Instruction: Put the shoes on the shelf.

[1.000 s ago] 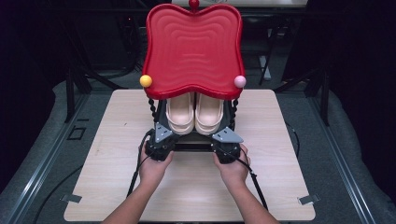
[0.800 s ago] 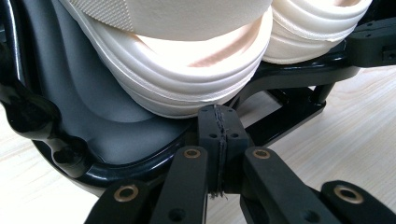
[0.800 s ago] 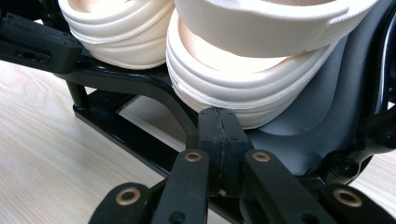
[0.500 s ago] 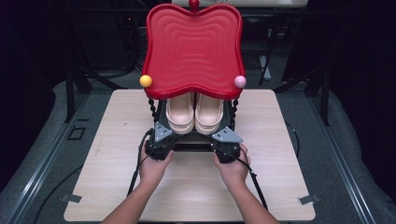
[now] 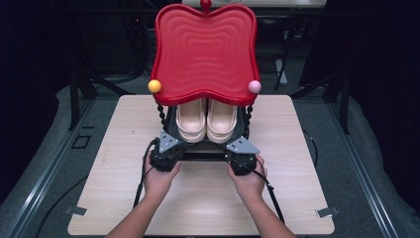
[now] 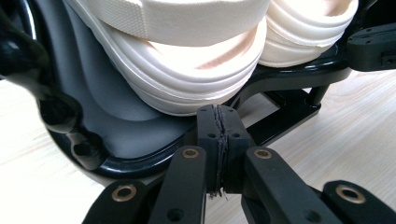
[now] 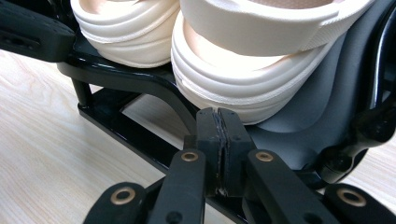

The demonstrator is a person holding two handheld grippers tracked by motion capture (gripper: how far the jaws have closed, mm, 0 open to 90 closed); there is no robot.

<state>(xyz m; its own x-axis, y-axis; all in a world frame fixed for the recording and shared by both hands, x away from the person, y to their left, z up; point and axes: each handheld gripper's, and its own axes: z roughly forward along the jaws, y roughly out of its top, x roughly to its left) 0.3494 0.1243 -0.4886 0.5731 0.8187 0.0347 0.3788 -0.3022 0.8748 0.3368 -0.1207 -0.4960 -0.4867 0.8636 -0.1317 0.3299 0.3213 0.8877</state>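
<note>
Both tongs, left (image 5: 171, 148) and right (image 5: 237, 151), clenched empty at the rack's (image 5: 198, 154) near edge; next, presumably, release to grasp the cream sandals (image 5: 207, 121).

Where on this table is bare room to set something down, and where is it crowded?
Free: the wooden table left and right of the black rack, and the near strip beside the forearms. Crowded: the centre, where cream shoes, left gripper and right gripper meet under the red tray.
</note>
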